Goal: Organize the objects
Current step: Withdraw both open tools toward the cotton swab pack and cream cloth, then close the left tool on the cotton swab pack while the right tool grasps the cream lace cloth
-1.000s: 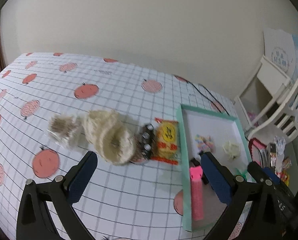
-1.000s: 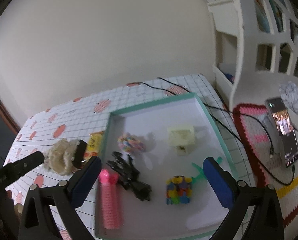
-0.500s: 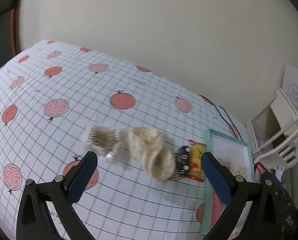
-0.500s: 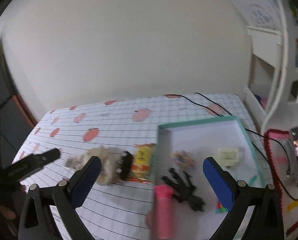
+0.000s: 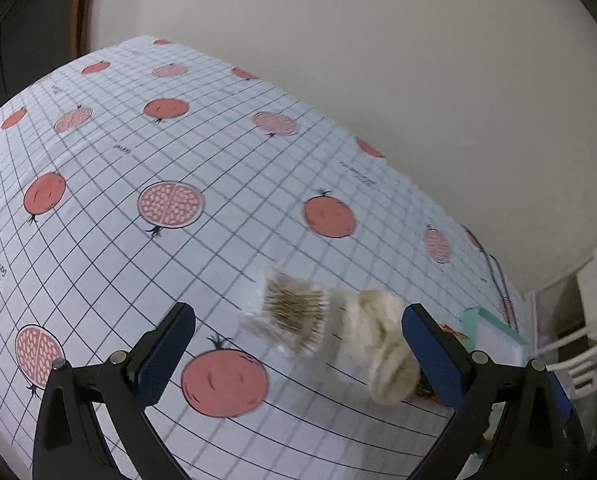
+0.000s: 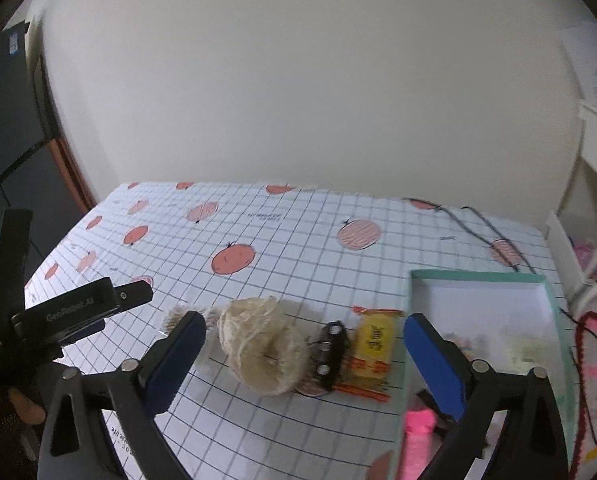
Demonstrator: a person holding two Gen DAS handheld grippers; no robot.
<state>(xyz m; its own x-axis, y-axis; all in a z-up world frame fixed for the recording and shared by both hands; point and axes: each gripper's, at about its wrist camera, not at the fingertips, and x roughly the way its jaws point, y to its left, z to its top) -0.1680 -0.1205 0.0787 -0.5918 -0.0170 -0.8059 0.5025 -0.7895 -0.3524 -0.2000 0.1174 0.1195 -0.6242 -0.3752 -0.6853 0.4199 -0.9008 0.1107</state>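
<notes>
A row of loose items lies on the checked tablecloth: a clear pack of toothpicks, a cream woolly ball, a small black toy car and a yellow snack packet. To their right stands a teal-rimmed white tray holding a pink tube and blurred small items. My left gripper is open, hovering just before the toothpick pack and the ball. My right gripper is open above the ball and the car. Neither holds anything.
The tablecloth has pomegranate prints and stretches to the far left. A black cable runs along the table's back right. A white shelf unit stands to the right, a dark cabinet at the left. The left gripper's body shows at left.
Both grippers swung left, away from the tray. The left view now centres on the toothpick pack and the ball; the right view now centres on the row of items. Both stayed open.
</notes>
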